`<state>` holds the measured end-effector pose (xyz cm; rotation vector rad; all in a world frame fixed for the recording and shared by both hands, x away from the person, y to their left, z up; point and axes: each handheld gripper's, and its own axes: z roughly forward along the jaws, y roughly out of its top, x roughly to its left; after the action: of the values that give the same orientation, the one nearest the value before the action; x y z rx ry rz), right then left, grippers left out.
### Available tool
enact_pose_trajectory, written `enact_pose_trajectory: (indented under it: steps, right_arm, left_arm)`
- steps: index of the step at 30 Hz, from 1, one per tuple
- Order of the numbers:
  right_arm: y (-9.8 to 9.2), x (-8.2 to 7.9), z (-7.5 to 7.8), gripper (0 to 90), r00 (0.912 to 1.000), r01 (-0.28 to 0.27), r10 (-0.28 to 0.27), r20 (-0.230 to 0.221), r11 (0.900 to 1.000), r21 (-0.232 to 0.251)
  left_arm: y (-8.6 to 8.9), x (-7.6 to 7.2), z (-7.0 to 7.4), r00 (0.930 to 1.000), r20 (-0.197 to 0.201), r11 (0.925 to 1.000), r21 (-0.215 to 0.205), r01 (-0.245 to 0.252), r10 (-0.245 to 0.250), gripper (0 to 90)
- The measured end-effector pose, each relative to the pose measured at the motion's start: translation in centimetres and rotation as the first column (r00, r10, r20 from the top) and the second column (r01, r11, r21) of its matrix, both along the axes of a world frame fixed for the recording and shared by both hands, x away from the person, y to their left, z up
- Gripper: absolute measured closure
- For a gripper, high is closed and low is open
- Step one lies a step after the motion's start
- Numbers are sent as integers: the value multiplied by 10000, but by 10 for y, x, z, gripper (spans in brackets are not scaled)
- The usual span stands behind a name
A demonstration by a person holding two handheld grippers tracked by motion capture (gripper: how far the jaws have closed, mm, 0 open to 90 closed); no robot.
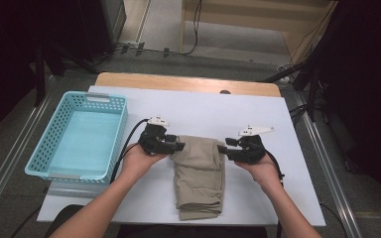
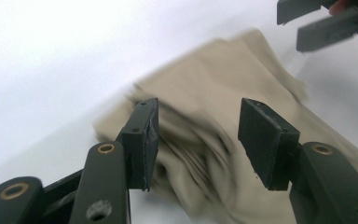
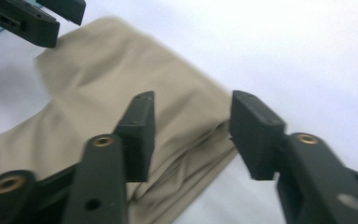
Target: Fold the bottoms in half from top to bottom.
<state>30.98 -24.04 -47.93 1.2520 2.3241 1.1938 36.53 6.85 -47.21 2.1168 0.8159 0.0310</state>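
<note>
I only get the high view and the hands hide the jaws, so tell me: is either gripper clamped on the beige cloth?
Observer: No. In the left gripper view the left gripper stands open over the beige cloth, pads off it.
Operator: And the right?
Observer: The right gripper is open too, jaws either side of the cloth's folded edge.
Operator: Is the cloth flat there?
Observer: No, wrinkled between the left jaws.

Left tongs (image 1: 180, 147): jaws parted, nothing pinched, tips pointing toward the right tongs.
Right tongs (image 1: 222, 148): jaws parted, nothing pinched, tips facing the left tongs.
Forearms: both angled inward, each hand cupping its tongs from beneath.
</note>
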Motion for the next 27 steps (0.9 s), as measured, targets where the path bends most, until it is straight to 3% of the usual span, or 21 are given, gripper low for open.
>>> enact_pose_trajectory:
  steps: [4, 7, 10, 11, 13, 14, 16, 18, 19, 22, 27]
  right_arm:
    - [8, 19, -14, 472, 9995, 120, -116, -281, 9998, 131]
    - [15, 26, -25, 461, 9990, 71, -69, -437, 10000, 47]
    - [21, 27, -34, 468, 9946, -137, 119, -1030, 9998, -170]
    - [22, 25, -36, 483, 9944, -192, 165, -1041, 9995, -245]
    - [22, 21, -38, 583, 9962, -132, 111, -866, 9996, -240]
    - [22, 20, -38, 661, 9956, -188, 173, -921, 9997, -157]
    - [23, 19, -36, 733, 9933, -227, 204, -1133, 9996, -185]
    - [24, 17, -31, 750, 9932, -436, 378, -1100, 9978, -503]
    - [24, 16, -27, 751, 9936, -535, 480, -1018, 9972, -520]
    - [21, 6, -12, 751, 9955, -717, 699, -647, 9971, -263]
    - [18, -15, 5, 752, 9937, -1039, 1034, -424, 9945, -95]
  left_arm:
    - [-12, 19, -6, 9999, 167, 10000, 51, 35, -36, 476]
    - [-19, 28, -16, 9998, -120, 9998, -85, 180, -181, 498]
    - [-24, 26, -27, 9982, -444, 9977, 530, 426, -402, 538]
    - [-24, 24, -30, 9983, -356, 9966, 666, 480, -457, 549]
    - [-23, 20, -32, 9982, -337, 9968, 612, 519, -499, 603]
    - [-22, 20, -32, 9963, -618, 9968, 501, 621, -590, 672]
    - [-23, 19, -34, 9919, -1082, 9962, 496, 716, -659, 767]
    - [-23, 18, -27, 9928, -963, 9948, 661, 777, -711, 786]
    - [-21, 16, -22, 9942, -870, 9965, 486, 685, -641, 787]
    - [-14, 3, -1, 9958, -384, 9965, -13, 831, -831, 786]
    - [-8, -20, 10, 9910, -202, 9912, -102, 1321, -1323, 778]
